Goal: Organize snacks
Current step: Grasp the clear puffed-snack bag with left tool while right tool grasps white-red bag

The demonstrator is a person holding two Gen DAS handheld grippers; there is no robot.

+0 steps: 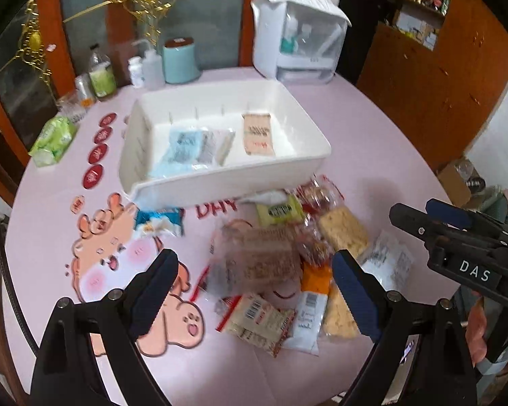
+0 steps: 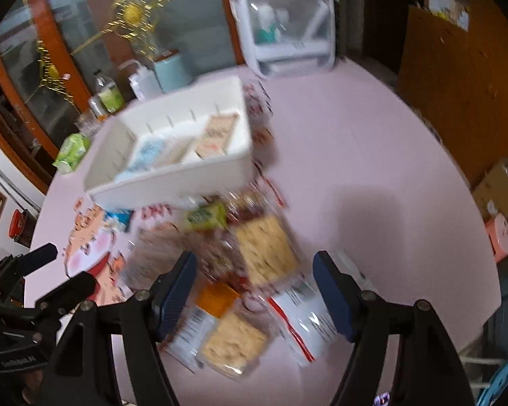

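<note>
Left wrist view: left gripper (image 1: 250,291) tilts steeply down over the snack pile (image 1: 288,264) on the pink table (image 1: 372,135), jaws spread wide, nothing between them; right gripper (image 1: 433,216) enters at right. Beyond the pile, the white bin (image 1: 227,182) holds a blue packet (image 1: 172,152), a grey packet (image 1: 213,145) and a tan packet (image 1: 258,133). Right wrist view, blurred: right gripper (image 2: 254,291) also points down over the pile (image 2: 247,270), jaws wide, empty; same bin (image 2: 172,186) behind.
</note>
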